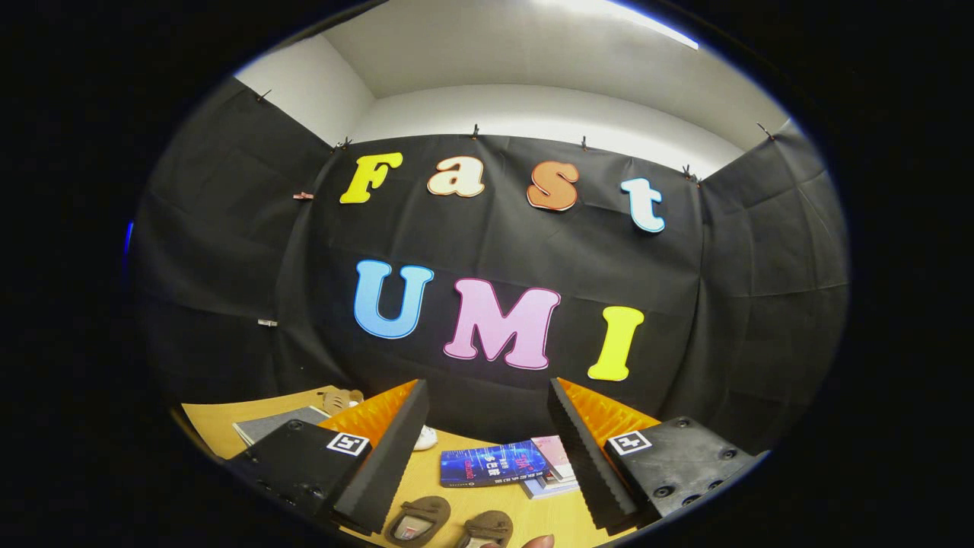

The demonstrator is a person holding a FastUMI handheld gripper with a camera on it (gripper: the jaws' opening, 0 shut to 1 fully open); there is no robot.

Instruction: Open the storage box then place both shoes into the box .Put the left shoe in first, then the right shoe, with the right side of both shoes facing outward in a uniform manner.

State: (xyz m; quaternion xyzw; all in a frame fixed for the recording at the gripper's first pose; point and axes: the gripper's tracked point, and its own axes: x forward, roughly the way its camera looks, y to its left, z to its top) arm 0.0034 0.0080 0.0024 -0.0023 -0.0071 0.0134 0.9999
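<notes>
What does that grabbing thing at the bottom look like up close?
The tool has two wedge-shaped fingers with ribbed, sawtooth-edged inner faces. Each sits on a dark, flat block fastened with screws and carries a small square black-and-white marker. The fingers stand apart, open. No cables are visible.

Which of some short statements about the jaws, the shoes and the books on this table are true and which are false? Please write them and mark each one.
1. The gripper has its jaws open, with nothing between them. True.
2. Two brown shoes lie on the wooden table, near the jaws. True.
3. The jaws are shut on a shoe. False: they stand wide apart and touch no shoe.
4. A blue book lies on the table ahead of the shoes. True.
5. The blue book stands upright against the black cloth wall. False: it lies flat on the table.
</notes>
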